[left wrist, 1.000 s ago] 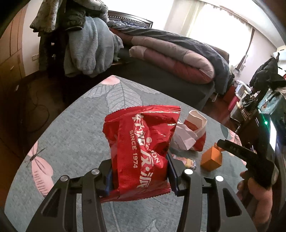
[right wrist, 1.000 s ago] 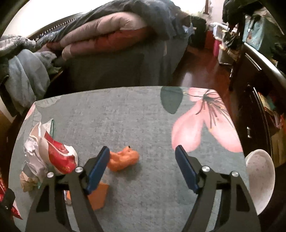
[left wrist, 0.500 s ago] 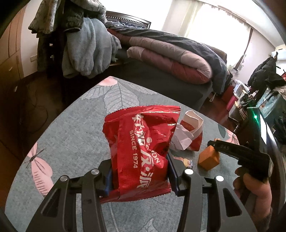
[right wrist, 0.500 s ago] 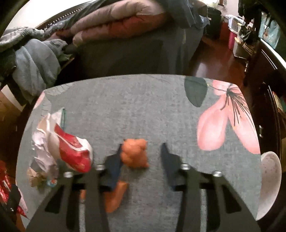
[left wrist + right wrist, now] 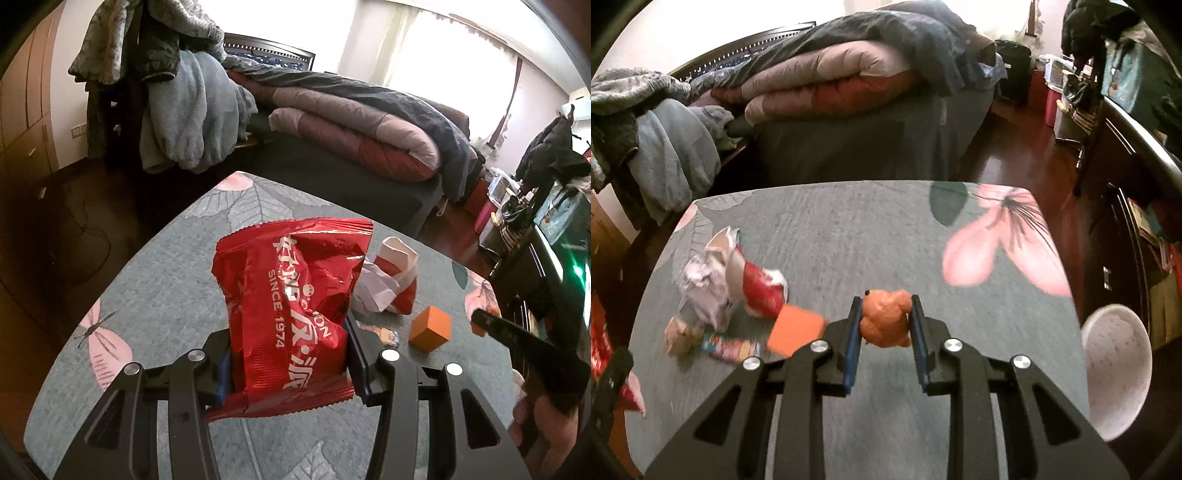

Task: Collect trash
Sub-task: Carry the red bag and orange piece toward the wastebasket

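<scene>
In the left wrist view, the left gripper point(image 5: 290, 363) was clenched on a red snack bag point(image 5: 291, 295), which stood upright between its jaws above the grey floral table point(image 5: 155, 280). Beyond the bag lay a crumpled red-and-white wrapper point(image 5: 391, 288), with an orange block point(image 5: 430, 329) just beside it and a small candy wrapper point(image 5: 388, 336) near the right jaw. The right gripper's black body showed at the frame's right edge.

In the right wrist view, the right gripper point(image 5: 885, 334) grasped a crumpled orange lump point(image 5: 886, 318) between its blue pads point(image 5: 851, 345). The orange block, the crumpled wrapper and a flat colourful wrapper point(image 5: 733, 346) lay to its left; a white bowl point(image 5: 1115, 373) sat at the table's right edge
</scene>
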